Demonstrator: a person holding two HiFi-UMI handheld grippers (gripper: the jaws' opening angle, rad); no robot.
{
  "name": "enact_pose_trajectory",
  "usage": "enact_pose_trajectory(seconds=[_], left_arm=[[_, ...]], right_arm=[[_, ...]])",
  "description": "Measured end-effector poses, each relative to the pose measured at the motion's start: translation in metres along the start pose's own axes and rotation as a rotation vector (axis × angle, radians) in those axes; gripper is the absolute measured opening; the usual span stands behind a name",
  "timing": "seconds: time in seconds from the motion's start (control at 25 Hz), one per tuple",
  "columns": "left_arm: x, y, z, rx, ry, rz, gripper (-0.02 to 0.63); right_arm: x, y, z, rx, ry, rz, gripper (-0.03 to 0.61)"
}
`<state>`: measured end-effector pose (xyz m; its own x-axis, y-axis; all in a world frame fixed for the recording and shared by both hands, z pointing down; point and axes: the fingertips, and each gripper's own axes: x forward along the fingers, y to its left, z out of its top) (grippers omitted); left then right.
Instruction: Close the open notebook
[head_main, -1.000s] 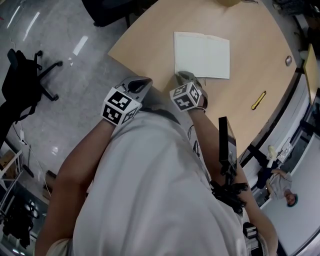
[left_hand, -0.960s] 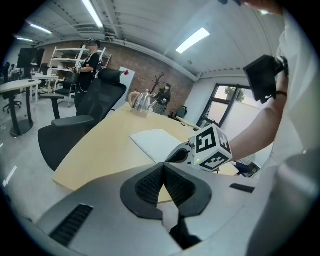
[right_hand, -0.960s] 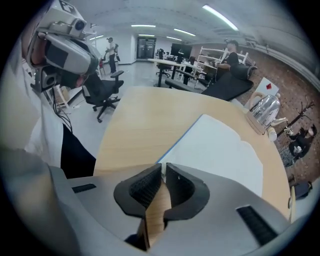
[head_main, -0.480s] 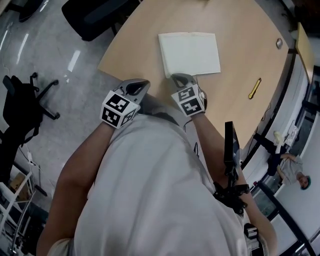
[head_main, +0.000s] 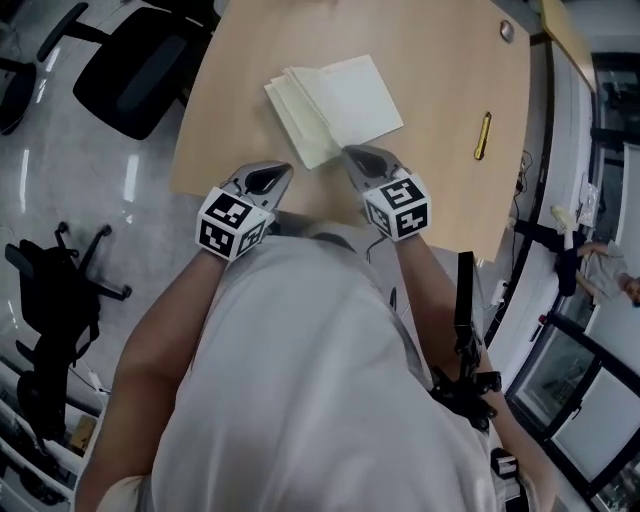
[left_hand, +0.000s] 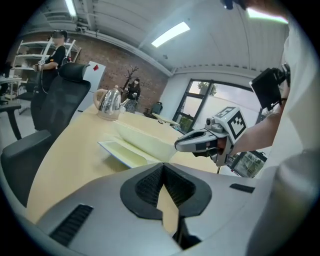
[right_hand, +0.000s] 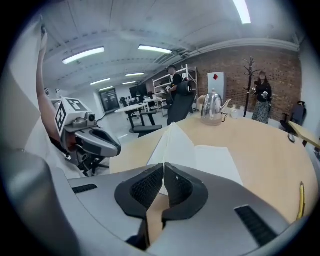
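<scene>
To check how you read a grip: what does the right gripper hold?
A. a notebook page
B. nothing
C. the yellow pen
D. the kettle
A: the right gripper has just closed its jaws on the corner of a page, which stands raised above the rest of the notebook.

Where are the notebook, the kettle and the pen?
notebook (head_main: 358, 92): head view, on the flat right-hand page.
kettle (right_hand: 211, 110): right gripper view, on its metal body.
pen (head_main: 484, 135): head view, on the middle of its barrel.
</scene>
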<state>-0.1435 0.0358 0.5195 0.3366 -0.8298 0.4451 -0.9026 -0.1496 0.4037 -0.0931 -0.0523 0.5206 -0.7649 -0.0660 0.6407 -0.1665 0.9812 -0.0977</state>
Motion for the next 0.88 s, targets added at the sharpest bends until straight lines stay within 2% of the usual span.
enact_pose_trajectory(seconds=[0.2,0.36,0.52,0.88], left_arm=[[0.007,-0.006,0.012,0.037,0.004,-0.050,0.005],[0.012,-0.014,0.019,0.072,0.015,-0.069,0.005],[0.013,-0.019,0.024,0.062,0.013,-0.029,0.005],[0.018,-0.027,0.035,0.013,0.002,0.085,0.005]], right_arm=[[-0.015,-0.017,0.003,0.029,-0.024,-0.072,0.023],[-0.022,-0.030,0.007,0.044,-0.048,-0.096,0.023],[-0.027,-0.044,0.006,0.099,-0.081,-0.079,0.023],[-0.030,-0.107,-0.008,0.284,-0.148,-0.039,0.023]])
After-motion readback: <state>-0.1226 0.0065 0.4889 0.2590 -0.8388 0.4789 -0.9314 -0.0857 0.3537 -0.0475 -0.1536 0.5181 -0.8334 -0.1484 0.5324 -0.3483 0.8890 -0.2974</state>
